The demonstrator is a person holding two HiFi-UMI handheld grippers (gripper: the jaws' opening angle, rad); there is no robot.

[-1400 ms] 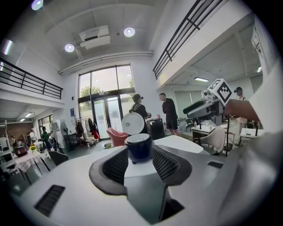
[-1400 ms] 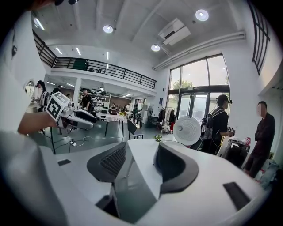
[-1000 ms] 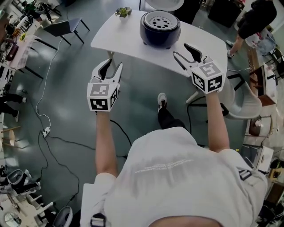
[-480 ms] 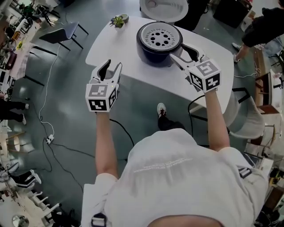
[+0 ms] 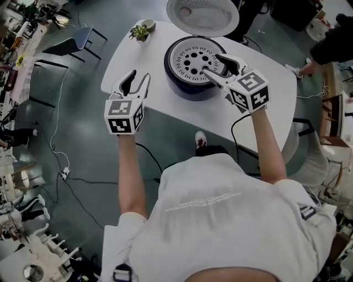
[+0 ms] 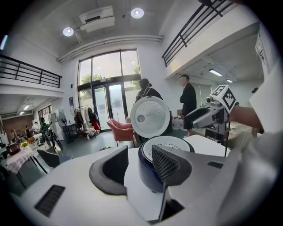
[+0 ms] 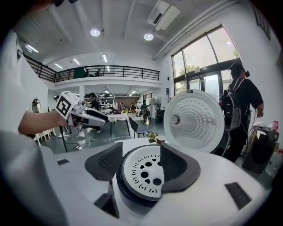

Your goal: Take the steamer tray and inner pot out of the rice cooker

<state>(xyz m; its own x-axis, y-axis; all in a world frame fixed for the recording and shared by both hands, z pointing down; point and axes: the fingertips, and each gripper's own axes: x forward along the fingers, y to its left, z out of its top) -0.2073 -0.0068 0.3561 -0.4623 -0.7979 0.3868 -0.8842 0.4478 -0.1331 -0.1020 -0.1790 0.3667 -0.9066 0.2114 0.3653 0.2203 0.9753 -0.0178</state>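
Observation:
A dark blue rice cooker (image 5: pixel 185 82) stands on the white table (image 5: pixel 265 82), its lid (image 5: pixel 203 16) raised at the back. The white steamer tray (image 5: pixel 187 59), with round holes, sits in its top. My right gripper (image 5: pixel 211 63) hovers over the tray's right part. Its jaws are opening and hold nothing; the tray (image 7: pixel 143 172) shows beyond them. My left gripper (image 5: pixel 138 80) is open and empty at the table's near-left edge, short of the cooker (image 6: pixel 148 176). The inner pot is hidden under the tray.
A small potted plant (image 5: pixel 140 30) stands at the table's far left corner. A chair (image 5: pixel 77 36) sits left of the table, and cables (image 5: pixel 66 173) run over the floor. A person (image 5: pixel 336 44) stands at the far right. People (image 6: pixel 188 103) stand behind the lid.
Both grippers moved forward toward the cooker. The right one went from before the table to over the steamer tray and its jaws widened. The left reached the table edge.

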